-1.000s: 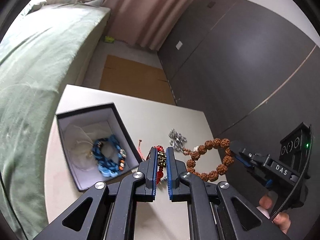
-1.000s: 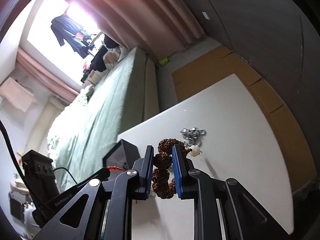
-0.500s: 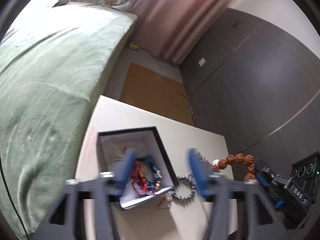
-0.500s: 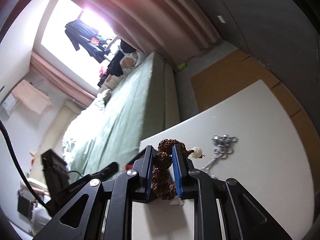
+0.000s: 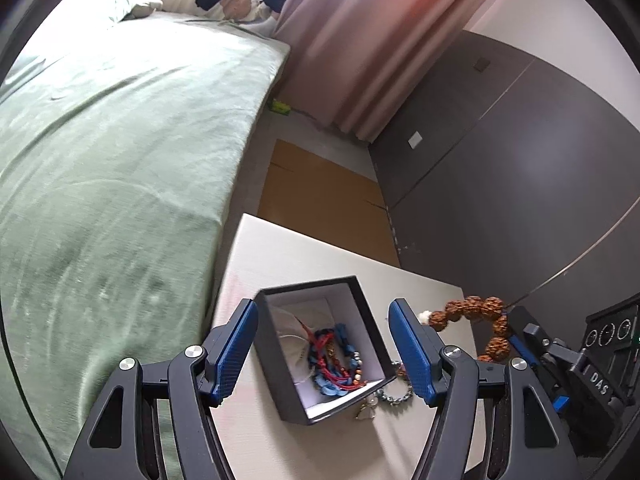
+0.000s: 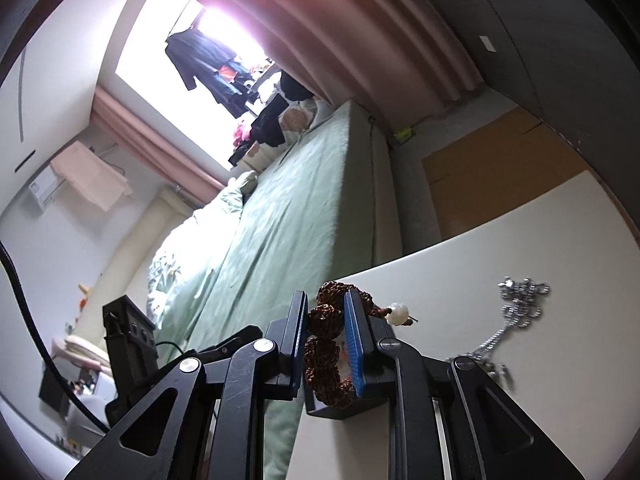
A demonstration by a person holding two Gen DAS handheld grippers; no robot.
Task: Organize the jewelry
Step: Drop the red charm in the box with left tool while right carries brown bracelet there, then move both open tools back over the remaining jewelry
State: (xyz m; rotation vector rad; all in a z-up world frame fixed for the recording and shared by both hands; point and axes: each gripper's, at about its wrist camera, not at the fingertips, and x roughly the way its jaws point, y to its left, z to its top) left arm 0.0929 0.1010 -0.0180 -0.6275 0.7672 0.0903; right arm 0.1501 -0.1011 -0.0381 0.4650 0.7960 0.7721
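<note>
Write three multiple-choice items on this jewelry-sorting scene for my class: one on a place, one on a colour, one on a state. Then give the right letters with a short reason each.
1. Where does the silver chain lie?
A. in the box
B. on the white table
C. on the bed

2. What colour is the cover on the bed?
A. green
B. blue
C. red

3. What is the right gripper doing?
A. standing open and empty
B. clamping the brown bead bracelet
C. clamping the box lid

Answers:
1 B, the chain rests on the tabletop, outside the black box.
2 A, the cover is pale green in both views.
3 B, brown beads sit pinched between its blue pads.
</note>
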